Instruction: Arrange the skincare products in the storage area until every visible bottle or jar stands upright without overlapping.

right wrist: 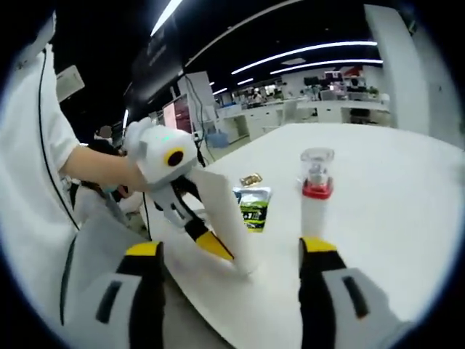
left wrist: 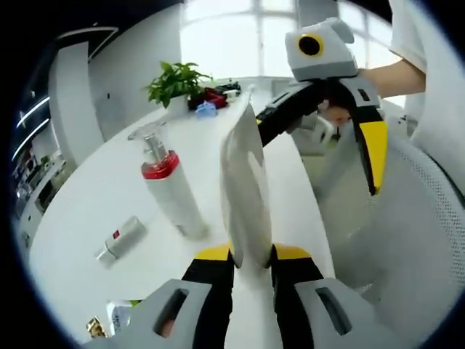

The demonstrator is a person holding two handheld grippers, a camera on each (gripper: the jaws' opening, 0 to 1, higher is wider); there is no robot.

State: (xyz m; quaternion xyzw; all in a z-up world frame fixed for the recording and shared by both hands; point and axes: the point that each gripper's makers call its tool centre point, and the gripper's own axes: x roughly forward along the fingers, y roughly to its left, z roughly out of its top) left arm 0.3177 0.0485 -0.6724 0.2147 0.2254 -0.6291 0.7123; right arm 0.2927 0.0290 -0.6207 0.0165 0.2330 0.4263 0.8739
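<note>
1. White table (left wrist: pixel 87 211): a small tube (left wrist: pixel 120 239) lies flat at far left in the left gripper view, apparently a skincare item.
2. Pump bottle (left wrist: pixel 171 190) with red collar stands upright nearby.
3. Left gripper (left wrist: pixel 253 256) clamps the foot of a white squeeze tube (left wrist: pixel 245 190), held upright near the table edge.
4. Right gripper (right wrist: pixel 231 254): jaws spread wide, holding nothing.
5. Advice: lower the tube squarely onto its cap, clear of the bottle, before releasing.

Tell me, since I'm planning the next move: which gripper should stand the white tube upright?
Left, probably: the left gripper is already shut on the white tube, while the right gripper is open, holding nothing.
</note>
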